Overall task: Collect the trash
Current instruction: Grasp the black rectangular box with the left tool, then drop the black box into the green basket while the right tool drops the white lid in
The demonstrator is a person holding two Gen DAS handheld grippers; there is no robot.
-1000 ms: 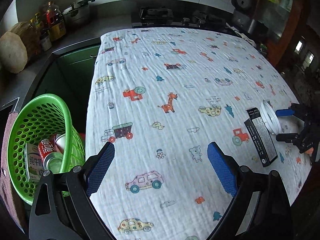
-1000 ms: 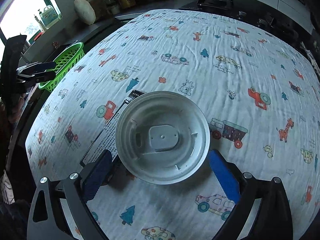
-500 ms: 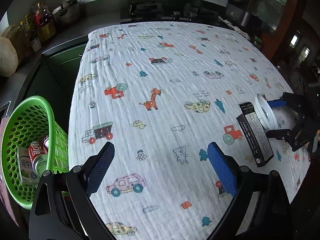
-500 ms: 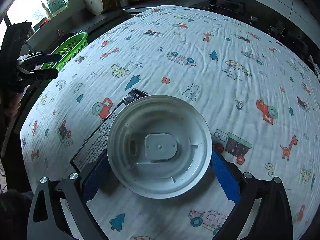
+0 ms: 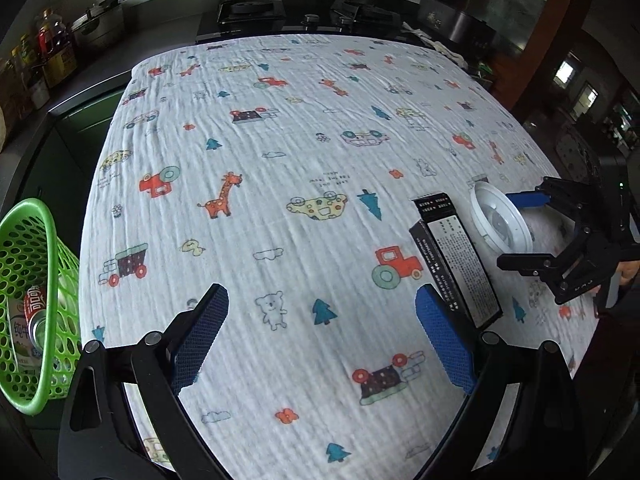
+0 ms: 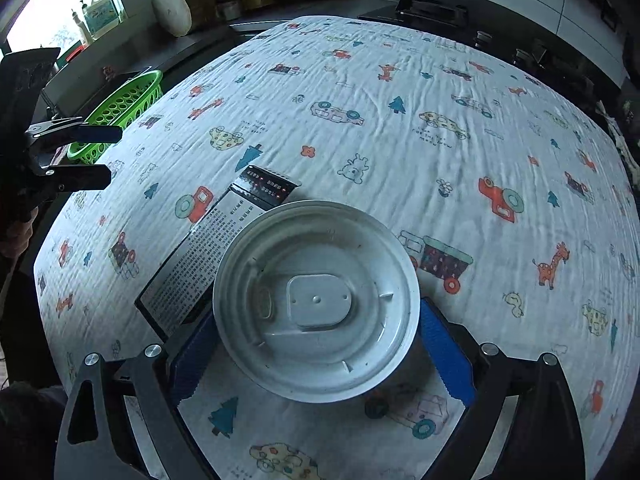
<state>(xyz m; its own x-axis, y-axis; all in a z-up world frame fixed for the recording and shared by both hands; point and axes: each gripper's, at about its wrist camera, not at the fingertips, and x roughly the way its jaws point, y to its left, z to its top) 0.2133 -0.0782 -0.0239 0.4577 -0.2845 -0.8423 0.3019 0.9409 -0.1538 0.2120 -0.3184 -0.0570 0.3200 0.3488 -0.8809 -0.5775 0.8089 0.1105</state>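
A table covered by a white cloth (image 5: 304,184) printed with cartoon cars, giraffes and trees is filling both wrist views. The left gripper (image 5: 322,340) is hovering over the near edge of the cloth with its blue-padded fingers spread wide, holding nothing.

The right gripper (image 6: 316,344) is sitting low at the table's right side, its jaws set around a round white plastic lid (image 6: 316,300), underside up. Its blue pads (image 6: 444,352) are lying just beside the lid's rim on both sides; whether they are actually pressing on it cannot be told. From the left wrist view, the right gripper (image 5: 524,228) is showing at the far right with the white lid (image 5: 500,222) tilted between its fingers.

A long black box (image 5: 456,260) with white printed text is lying flat on the cloth just to the left of the lid. In the right wrist view the box (image 6: 212,248) is partly tucked behind the lid's edge.

A green perforated basket (image 5: 28,304) is standing off the table's left edge. Inside it, a red drink can (image 5: 36,312) and a white and green carton (image 5: 20,336) are resting. In the right wrist view the basket (image 6: 124,108) is appearing far left, behind the left gripper (image 6: 94,154).

Bottles, a pot and a stove are lining the dark counter at the far side.
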